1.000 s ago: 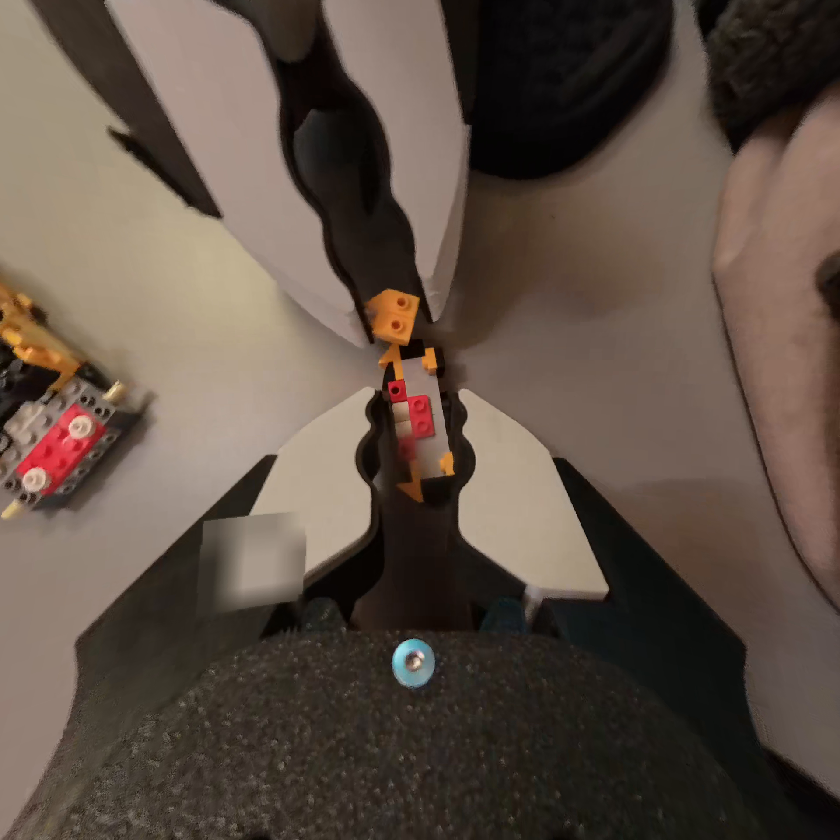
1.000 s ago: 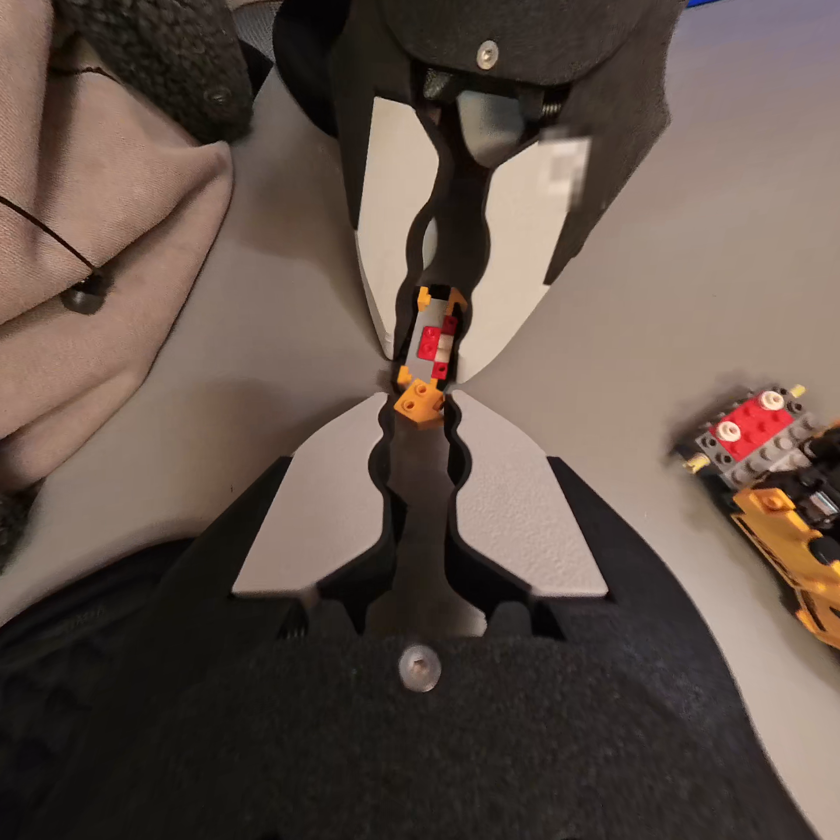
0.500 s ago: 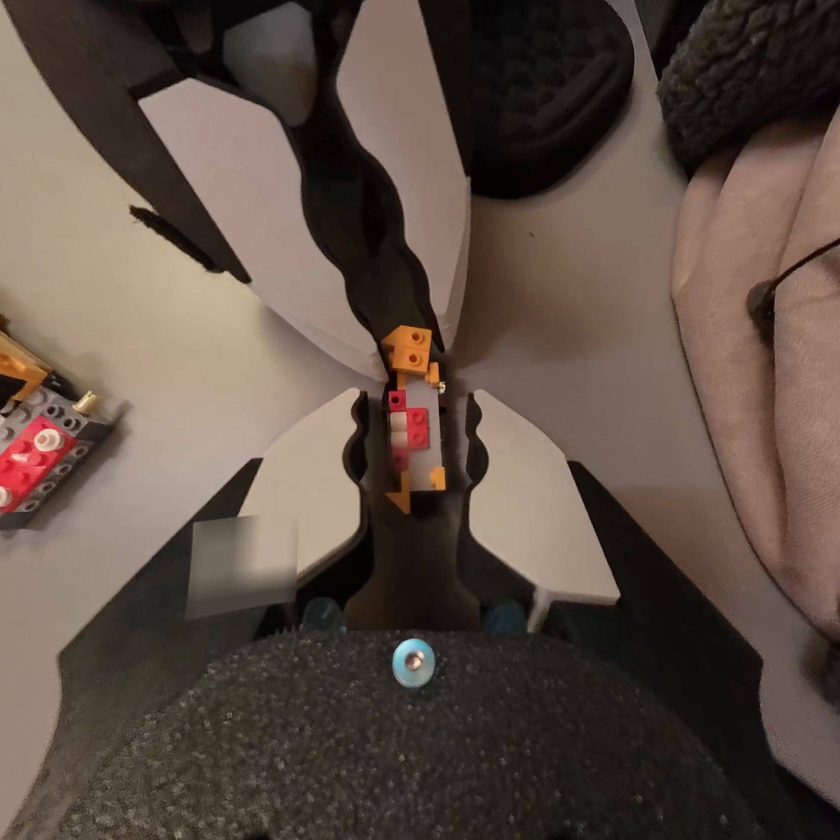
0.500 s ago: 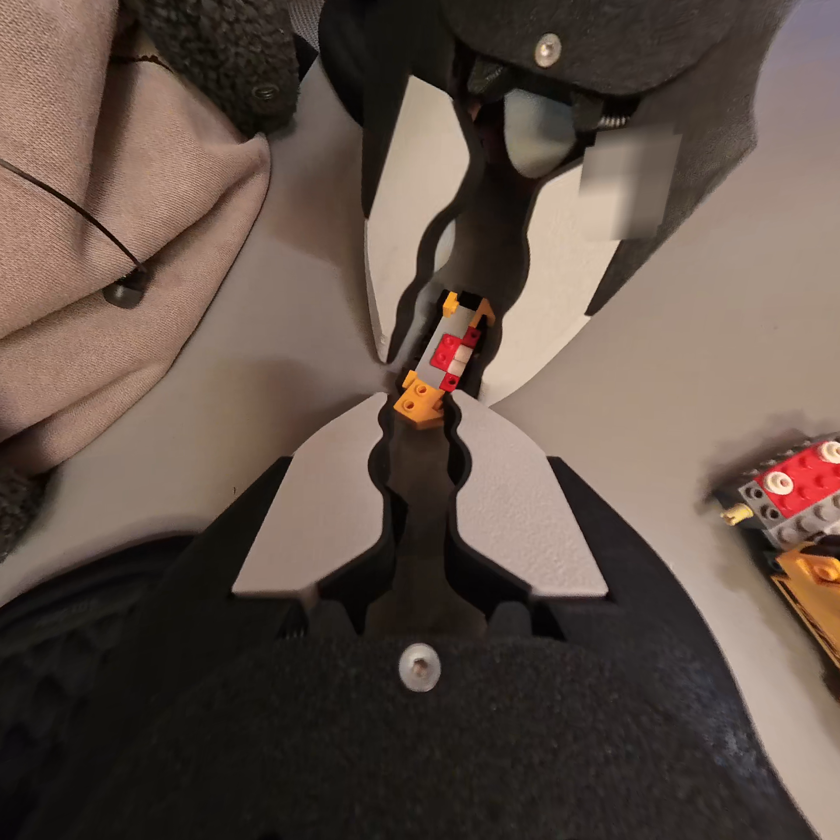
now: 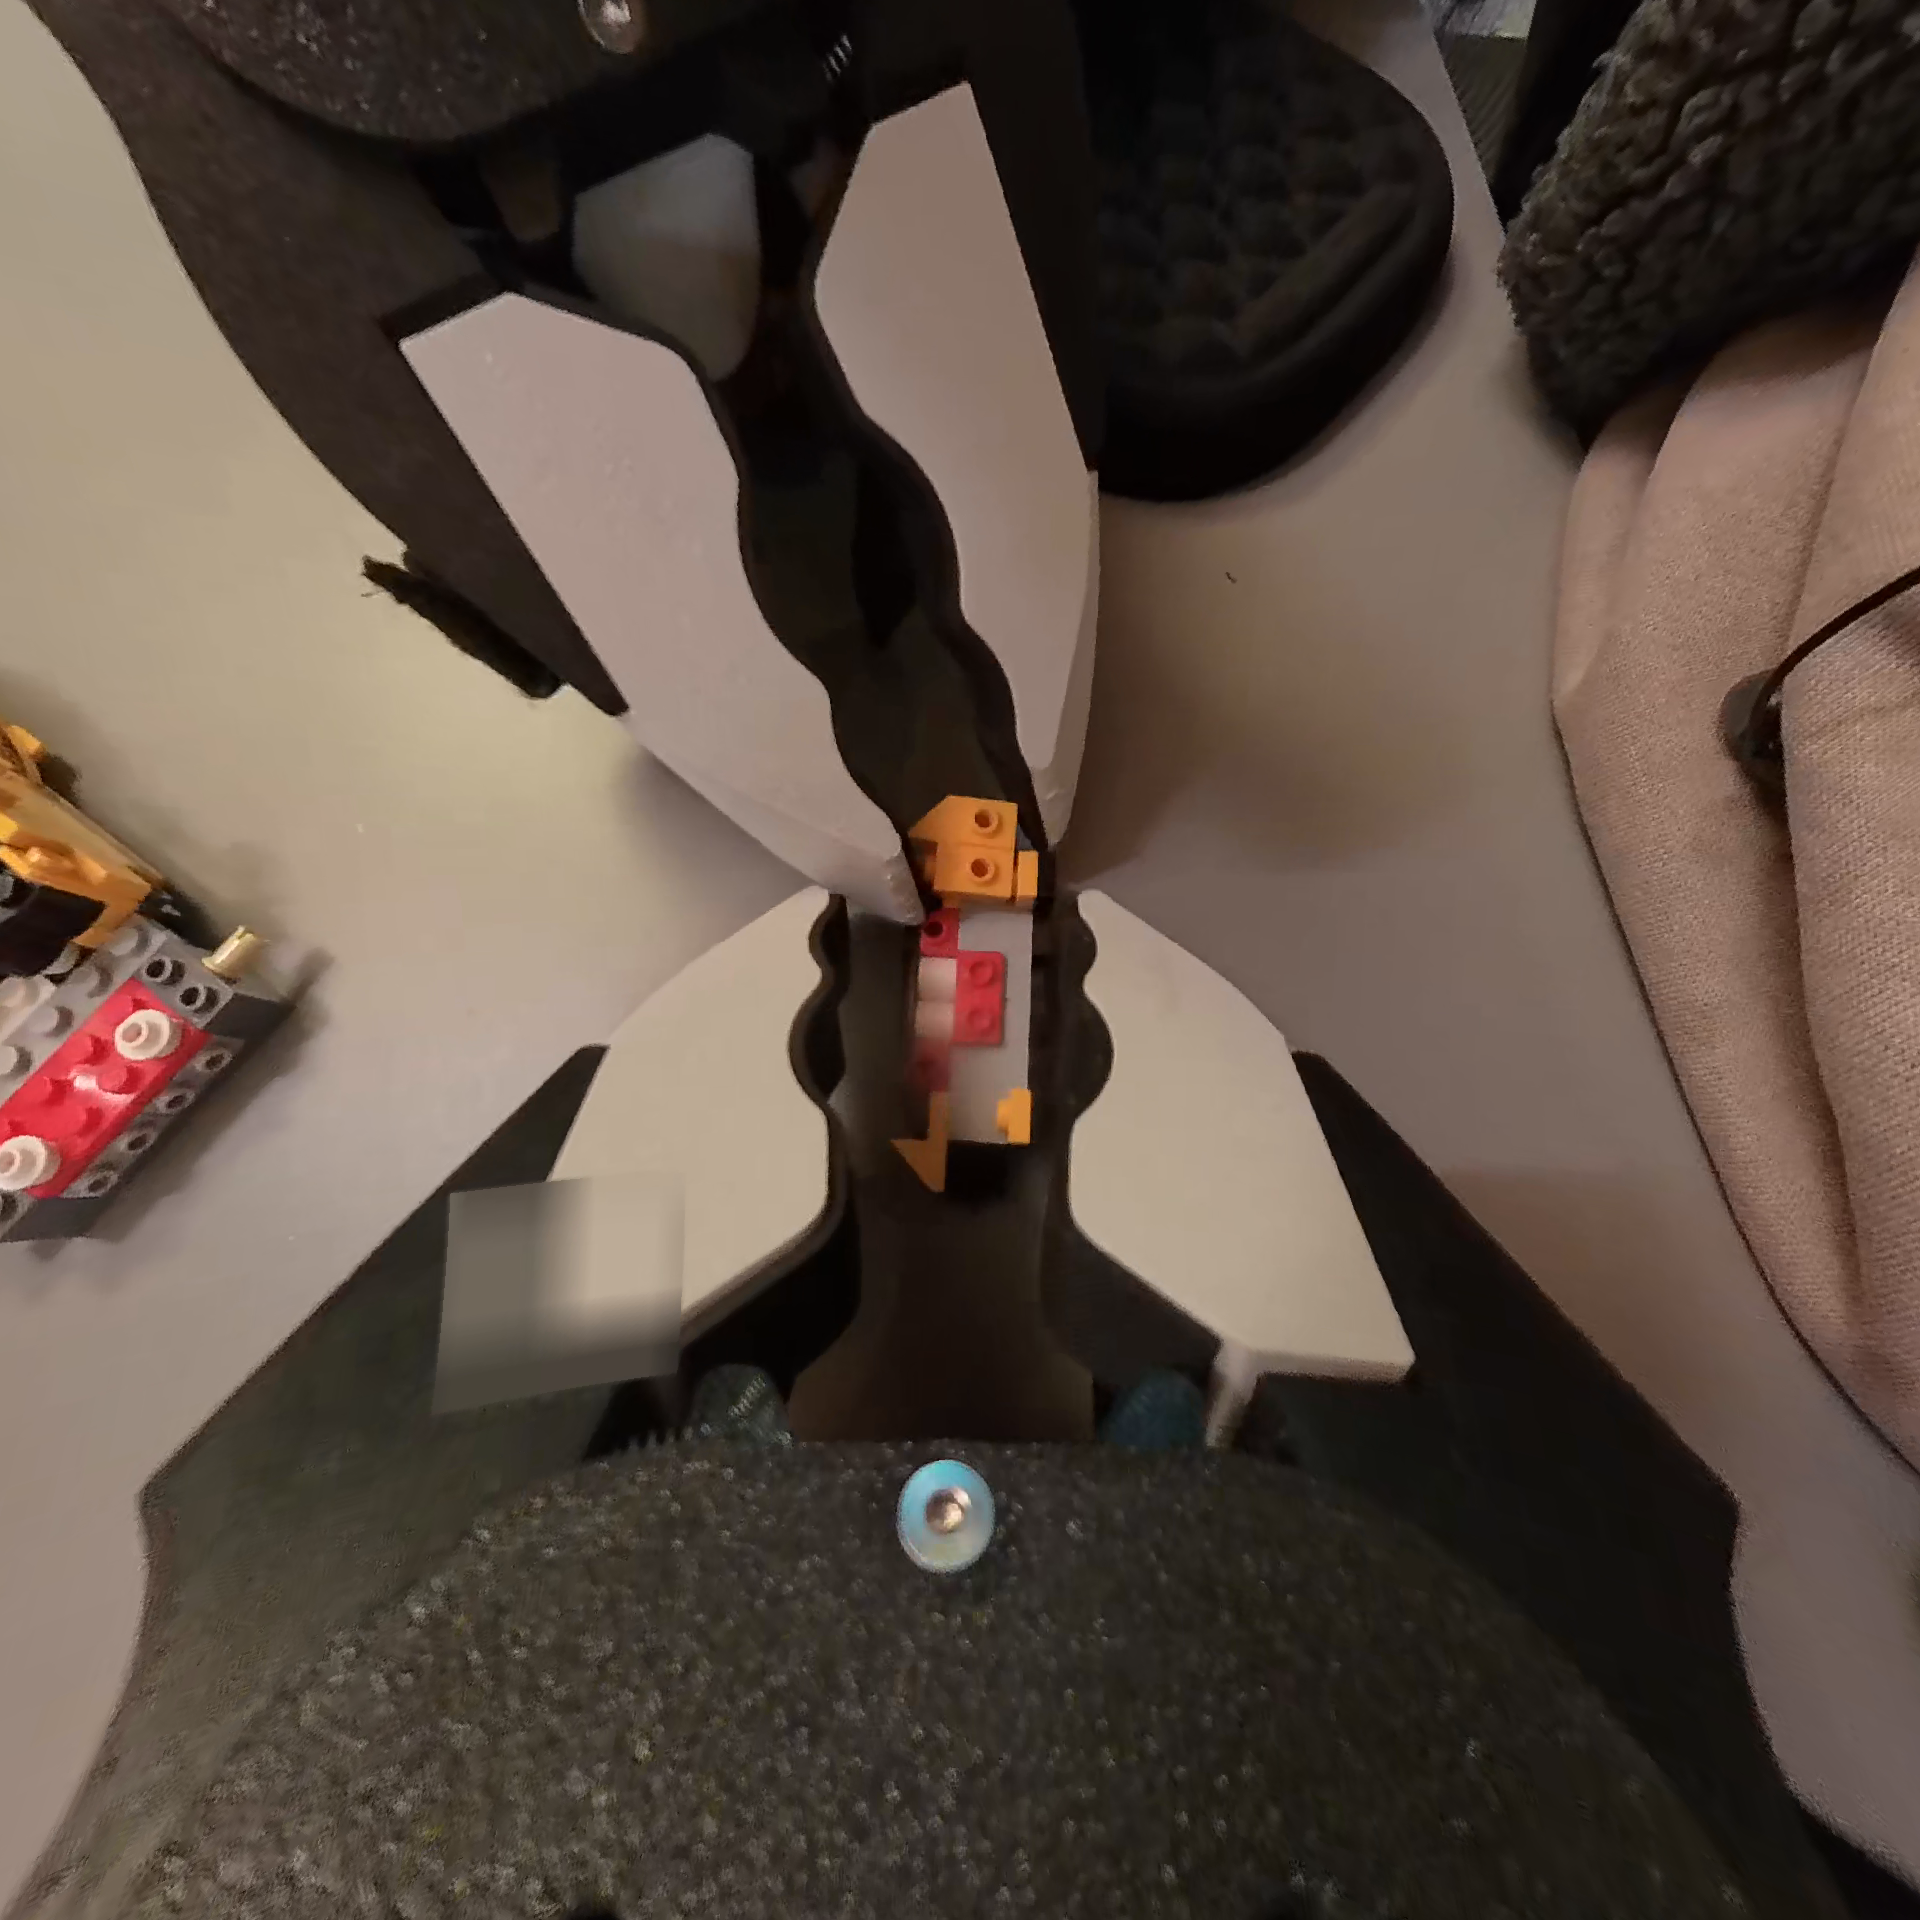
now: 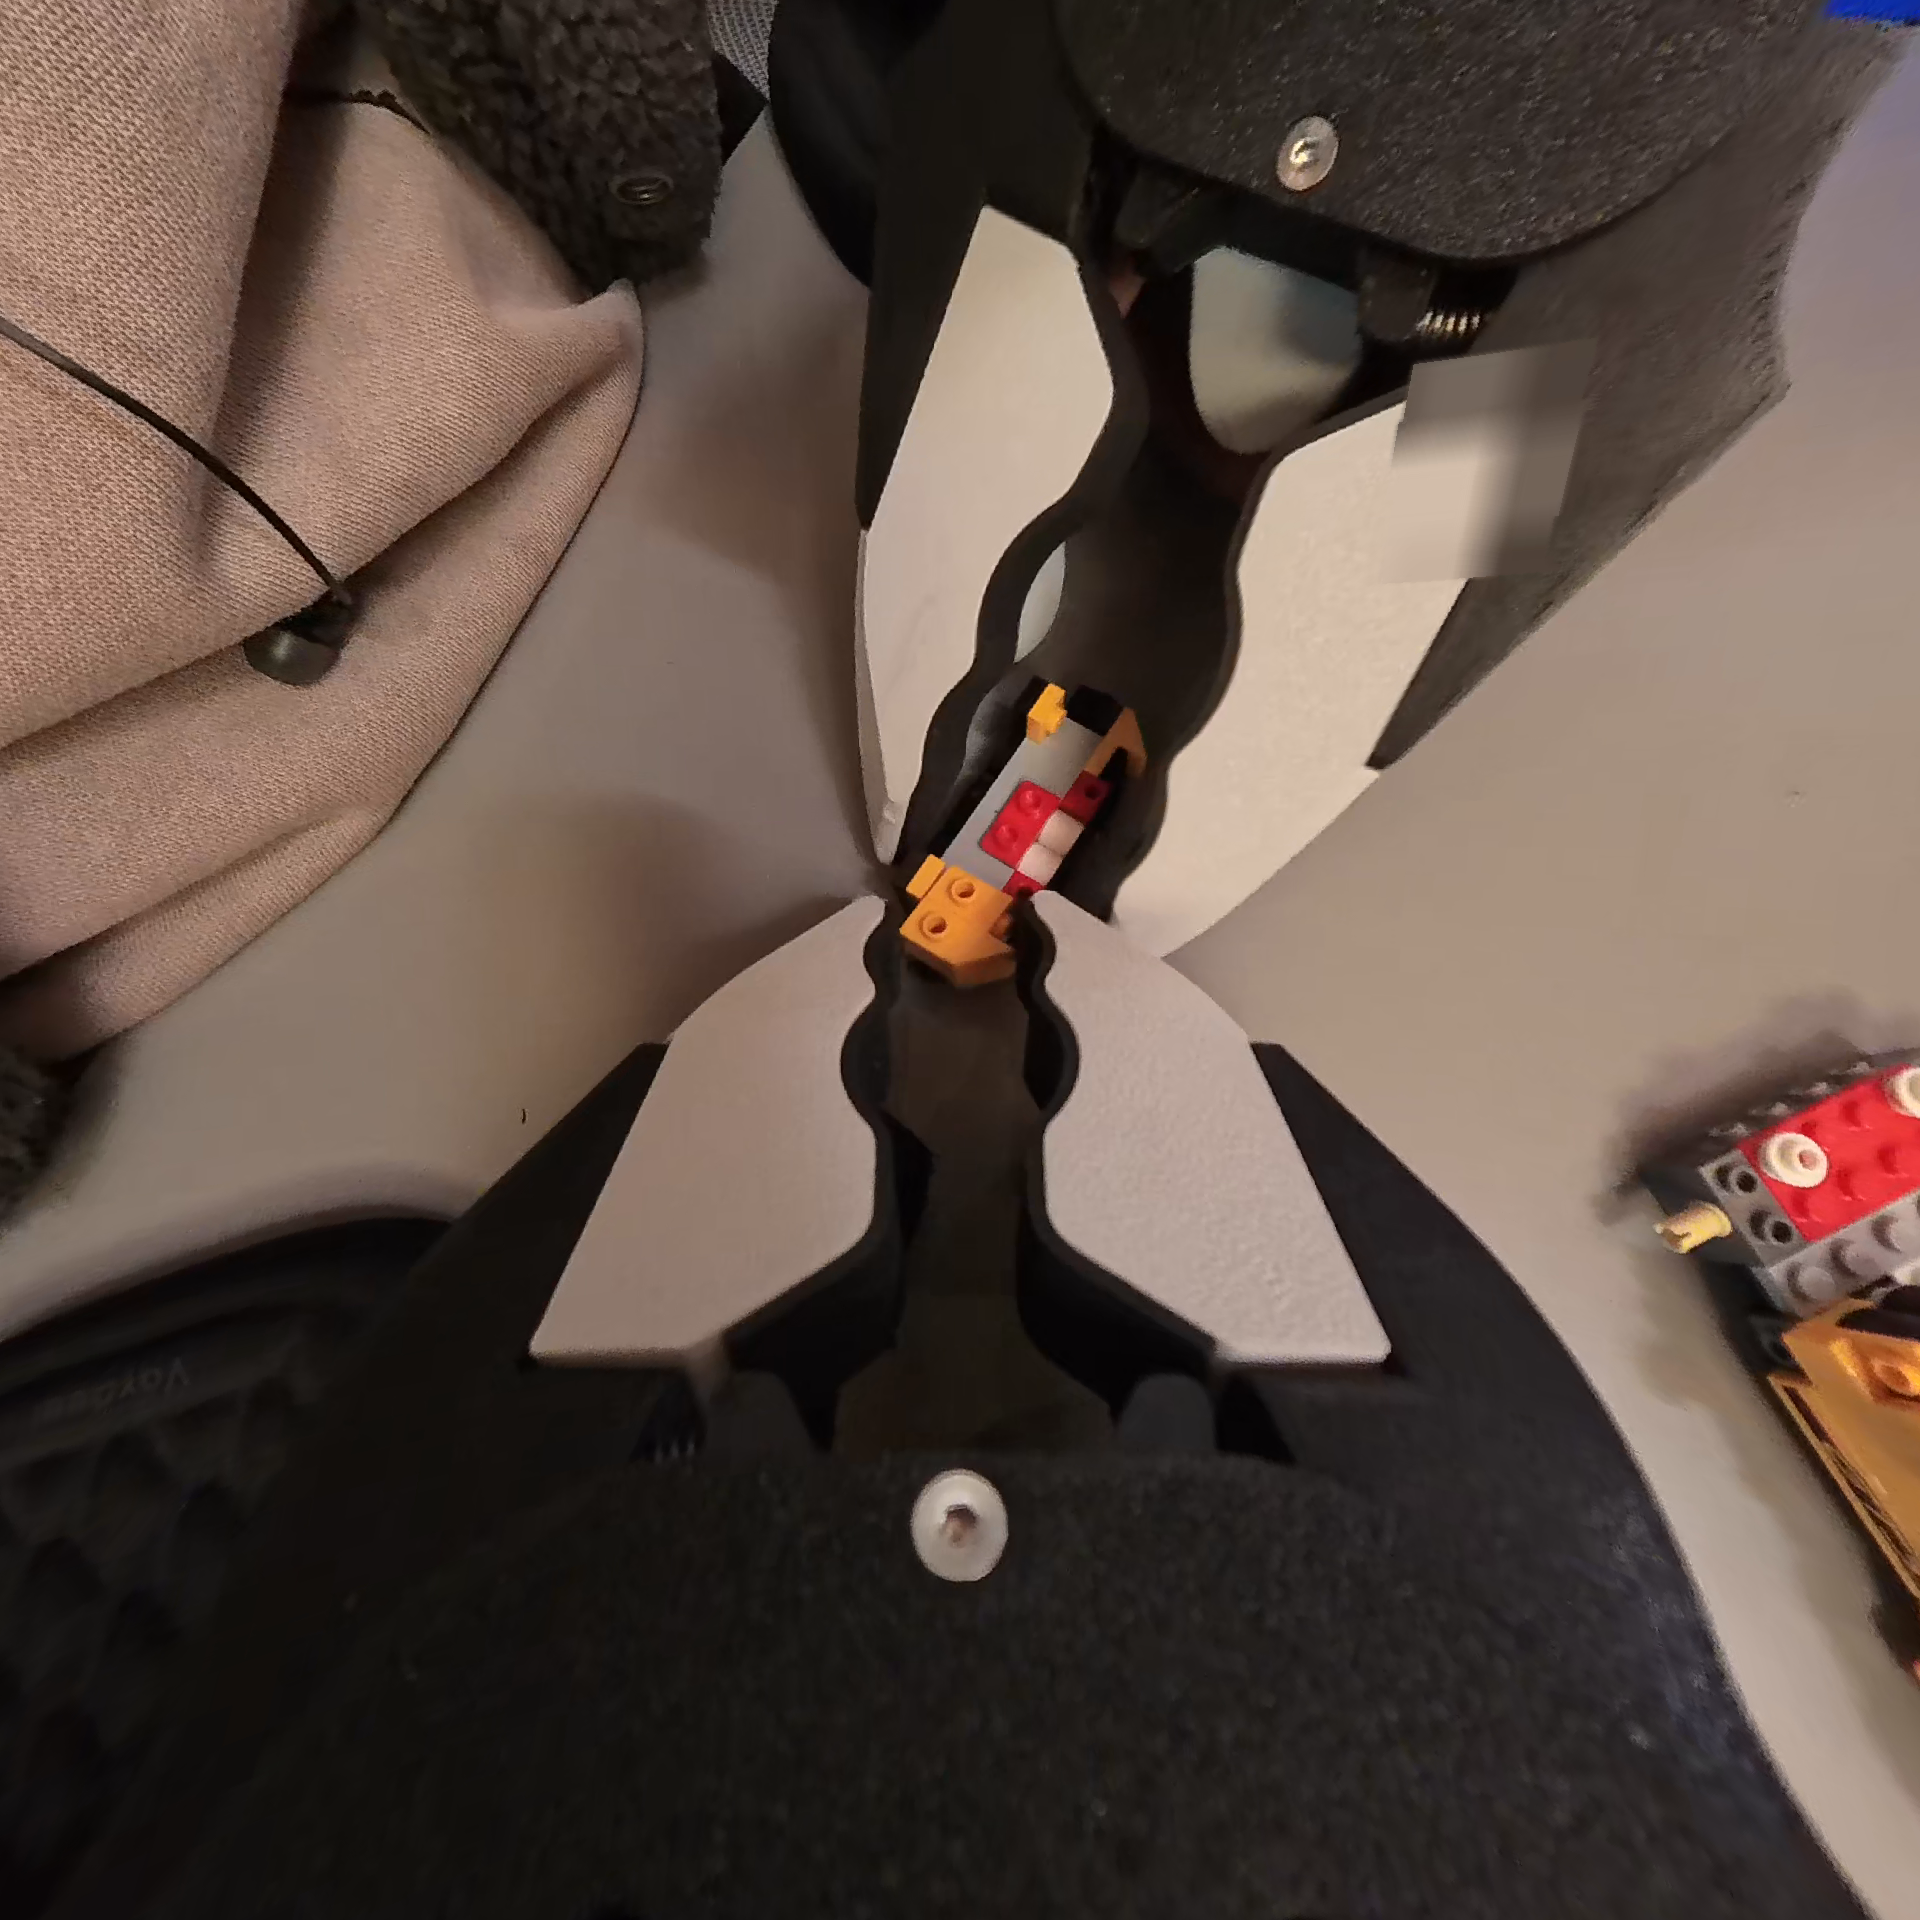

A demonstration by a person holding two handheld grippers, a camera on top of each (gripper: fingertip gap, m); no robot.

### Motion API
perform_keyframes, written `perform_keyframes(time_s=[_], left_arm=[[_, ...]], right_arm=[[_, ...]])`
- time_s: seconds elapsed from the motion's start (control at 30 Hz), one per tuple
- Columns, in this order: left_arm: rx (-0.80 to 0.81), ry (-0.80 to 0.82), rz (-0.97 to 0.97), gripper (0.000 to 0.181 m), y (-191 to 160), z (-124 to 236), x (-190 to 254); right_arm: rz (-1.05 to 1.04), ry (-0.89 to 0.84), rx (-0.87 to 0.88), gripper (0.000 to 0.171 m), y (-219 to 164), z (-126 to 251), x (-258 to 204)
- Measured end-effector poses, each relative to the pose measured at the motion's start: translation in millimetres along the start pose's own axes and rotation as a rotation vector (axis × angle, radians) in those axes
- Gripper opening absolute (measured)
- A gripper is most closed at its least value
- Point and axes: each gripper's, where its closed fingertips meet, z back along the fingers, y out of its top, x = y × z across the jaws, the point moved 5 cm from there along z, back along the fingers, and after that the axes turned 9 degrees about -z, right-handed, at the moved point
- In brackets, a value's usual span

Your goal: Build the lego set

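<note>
My left gripper (image 5: 953, 912) is shut on a small grey sub-assembly (image 5: 987, 1029) with red, white and orange pieces, held lengthwise between its pads. My right gripper (image 5: 977, 854) comes in from the top, shut on an orange brick (image 5: 971, 852) that touches the sub-assembly's far end. In the right wrist view my right gripper (image 6: 958, 920) holds the orange brick (image 6: 951, 925) at its fingertips. There the left gripper (image 6: 997, 878) comes in from above, holding the tilted sub-assembly (image 6: 1049, 821). Both are just above the grey table (image 5: 436, 831).
A partly built model of grey, red, black and orange bricks (image 5: 94, 1070) lies on the table to the left; it also shows in the right wrist view (image 6: 1839, 1174). A person's beige garment (image 5: 1766, 935) with a black cord borders the right. A black padded case (image 5: 1247, 260) lies beyond. Left and right tips are no more than a few centimetres apart.
The two grippers have come closer together. The orange brick, tilted and slightly apart a second ago, now sits square against the end of the sub-assembly.
</note>
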Motion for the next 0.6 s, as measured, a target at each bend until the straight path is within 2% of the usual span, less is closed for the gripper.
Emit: perform_keyframes(time_s=[0.6], left_arm=[[0.014,0.055,-0.021,0.035,1.0,-0.4,5.6]], right_arm=[[0.02,-0.076,-0.002,0.027,-2.7,0.4,-10.4]])
